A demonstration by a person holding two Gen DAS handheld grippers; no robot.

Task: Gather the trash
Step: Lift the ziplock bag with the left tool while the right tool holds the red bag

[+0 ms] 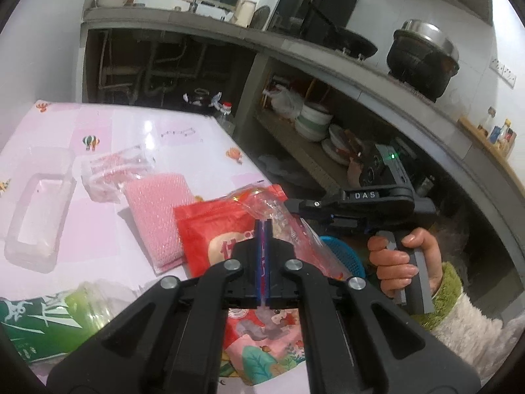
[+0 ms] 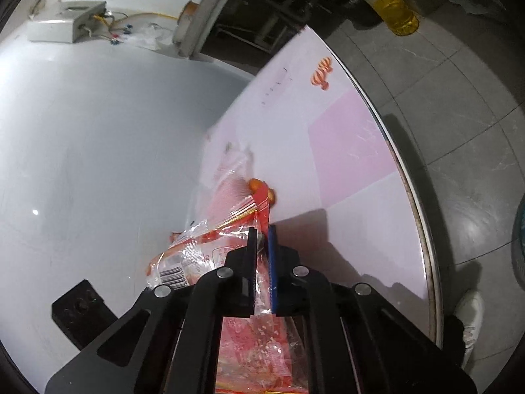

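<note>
Crinkled red-and-clear plastic wrapper [image 2: 236, 229] pinched between right gripper [image 2: 262, 234] jaws, hanging over edge of pink table [image 2: 354, 151]. Left gripper [image 1: 262, 226] jaws pressed together above red snack packet [image 1: 210, 229]; nothing visible between them. Pink bubble-wrap pouch [image 1: 157, 216], clear plastic tray [image 1: 36, 210] and green packet [image 1: 39, 325] lie on tabletop nearby.

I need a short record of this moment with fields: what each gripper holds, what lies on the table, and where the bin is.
left gripper: jaws shut, apparently on clear wrapper
right gripper: jaws shut on red-and-clear wrapper
table: pink bubble pouch, red packet, clear tray, green bag
bin: blue basket, partly hidden beyond the table edge
</note>
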